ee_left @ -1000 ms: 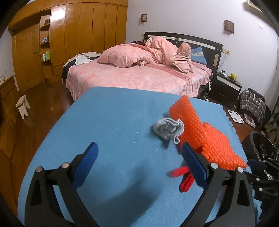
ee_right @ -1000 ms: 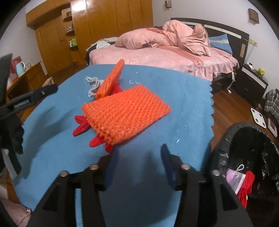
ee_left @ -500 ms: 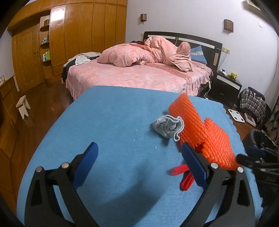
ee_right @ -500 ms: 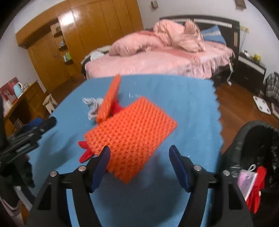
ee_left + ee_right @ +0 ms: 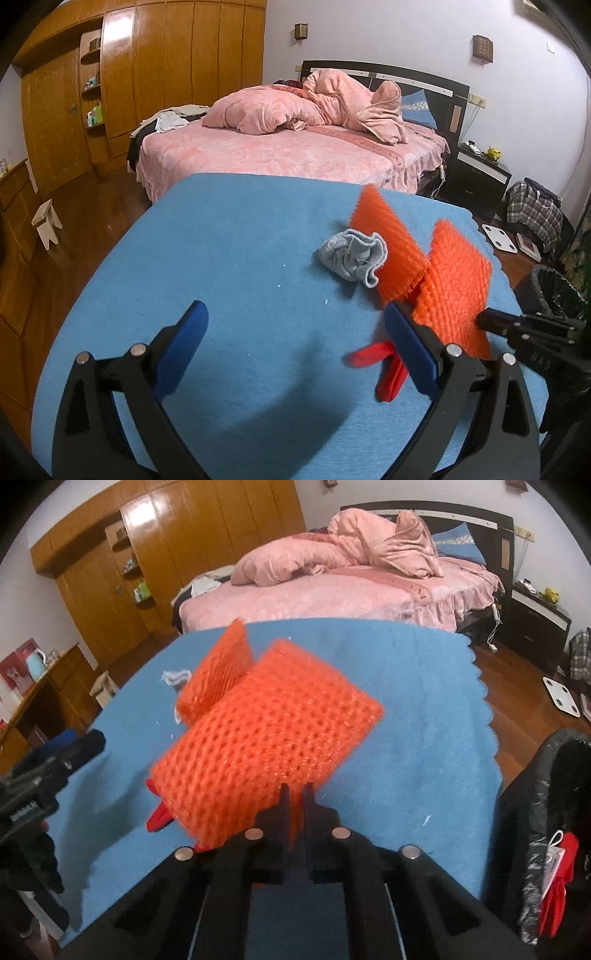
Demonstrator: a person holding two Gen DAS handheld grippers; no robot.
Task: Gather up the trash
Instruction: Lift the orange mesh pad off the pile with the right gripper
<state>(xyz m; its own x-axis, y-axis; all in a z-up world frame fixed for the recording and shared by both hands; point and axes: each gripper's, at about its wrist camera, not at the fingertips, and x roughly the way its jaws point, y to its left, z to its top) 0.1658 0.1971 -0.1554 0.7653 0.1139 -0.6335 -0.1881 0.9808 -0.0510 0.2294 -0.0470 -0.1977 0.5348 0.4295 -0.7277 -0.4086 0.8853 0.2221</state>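
The grasping step is in hand. The right gripper (image 5: 295,794) is pressed together on the near edge of the orange foam net (image 5: 269,738), and the net's body is seen tilted up off the blue cloth (image 5: 424,709), just ahead of the pinched fingertips. A second orange foam net (image 5: 218,679) stands on edge beyond it and to its left, and red strips (image 5: 157,818) lie under the held net's lower left corner.

The left gripper (image 5: 295,343) is held spread, with nothing between its blue pads (image 5: 181,343). A crumpled grey cloth (image 5: 352,256) lies ahead of it, slightly to the right, beside the farther net.

Judging by the layout, the next move calls for the held net to be lifted clear and carried to the black-lined trash bin (image 5: 546,812), which stands just to the right of the right gripper and already holds some rubbish. The grip is taken only at the net's edge, so a steady carry would be needed. The remaining net, the strips and the grey cloth are yet to be collected.
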